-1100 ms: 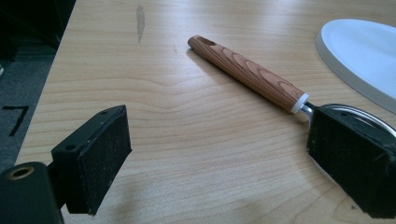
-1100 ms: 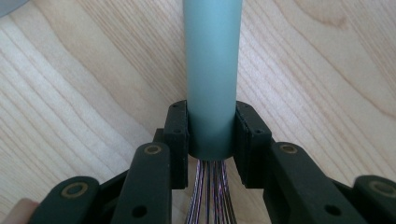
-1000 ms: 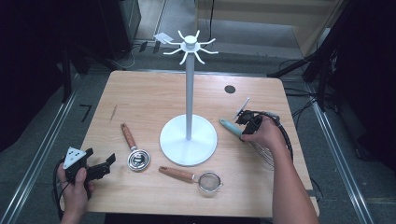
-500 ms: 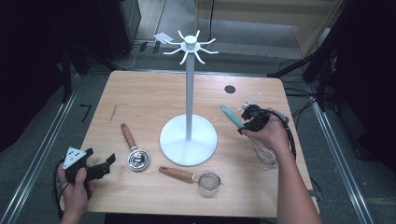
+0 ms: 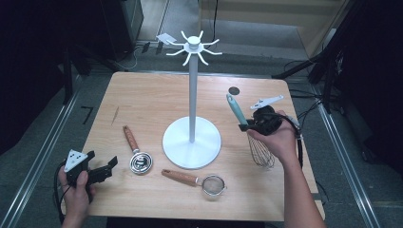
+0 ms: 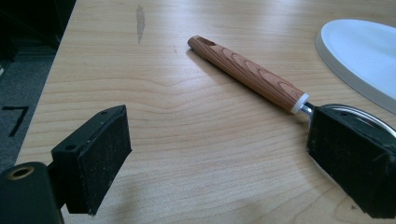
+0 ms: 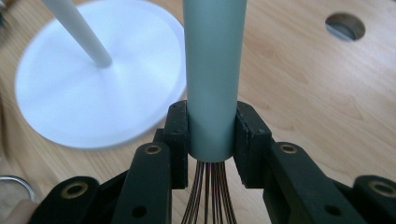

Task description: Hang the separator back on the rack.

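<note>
Teal-handled and wire-looped, a whisk (image 5: 252, 135) hung clear of the wooden counter (image 5: 142, 102) at its right side, clamped in the right gripper (image 5: 248, 125) near the foot of the handle. In the right gripper view the two black pads (image 7: 177, 140) pressed on either side of the grey-green handle (image 7: 214, 79) just above the point where the wires (image 7: 205, 196) spread out. From the high view the handle tilted up and away toward the stand's pole while the wire cage dangled below the person's right hand (image 5: 275, 137).

A white hook stand (image 5: 192, 95) rose from a round base (image 5: 192, 142) at the middle of the counter, its ring of hooks bare at the top. Just left of the base lay a wooden-handled utensil with a round metal head (image 5: 135, 152); in front of the base lay a small wooden-handled strainer (image 5: 197, 180).

At the counter's near left corner the left gripper (image 5: 102, 171) rested low in the person's left hand (image 5: 76, 190), its jaws spread wide with nothing between them. Its own view showed bare wood between the pads (image 6: 100, 163), with the wooden handle (image 6: 247, 74) lying beyond. A dark round hole (image 5: 233, 90) marked the far right of the counter.
</note>
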